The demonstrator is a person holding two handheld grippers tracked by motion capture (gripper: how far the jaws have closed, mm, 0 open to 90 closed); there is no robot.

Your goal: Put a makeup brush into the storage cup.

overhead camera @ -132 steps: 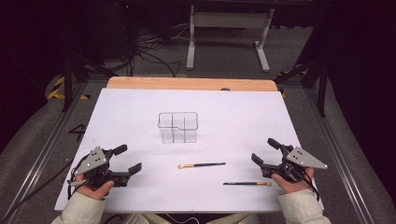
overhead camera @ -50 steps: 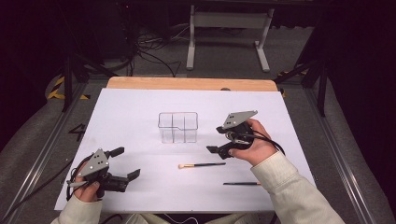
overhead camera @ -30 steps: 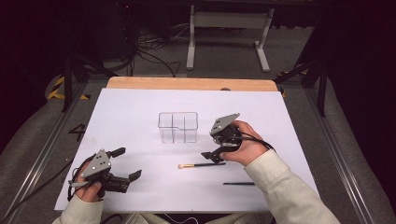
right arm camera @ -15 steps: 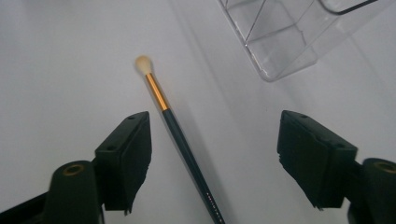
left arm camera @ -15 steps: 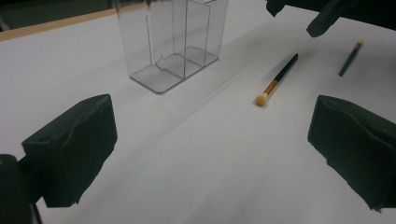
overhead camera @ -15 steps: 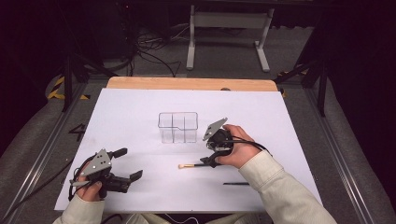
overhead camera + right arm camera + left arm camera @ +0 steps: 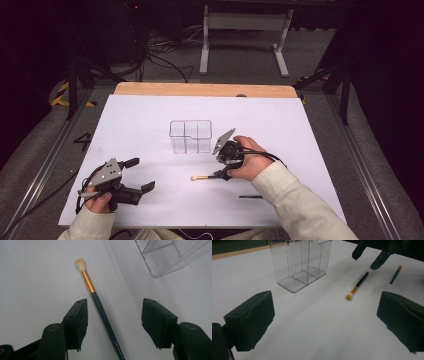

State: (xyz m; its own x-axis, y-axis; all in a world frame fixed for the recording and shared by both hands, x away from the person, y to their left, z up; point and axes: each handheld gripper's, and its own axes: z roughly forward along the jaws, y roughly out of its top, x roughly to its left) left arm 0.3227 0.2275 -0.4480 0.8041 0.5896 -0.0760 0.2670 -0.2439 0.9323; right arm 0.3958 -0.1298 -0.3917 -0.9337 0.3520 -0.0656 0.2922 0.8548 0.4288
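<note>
Right at the middle of the white table [image 7: 150, 125], the right gripper [image 7: 113, 322] has just been closing, jaws half-wide astride the dark-handled makeup brush with gold ferrule and pale tip [image 7: 100, 305], but nothing is pinched yet. So barely anything is done: the clear plastic divided organizer [image 7: 191, 136] sits empty, a second dark brush [image 7: 250, 196] waits nearby, and the left gripper [image 7: 140, 175] is parked wide open, holding nothing.

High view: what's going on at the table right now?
The right gripper is down over the makeup brush lying on the white table. Its jaws straddle the handle and have just been closing, but the pads aren't pressing yet. The left gripper waits open nearby. The clear organizer stands empty, and a second brush lies apart.
</note>
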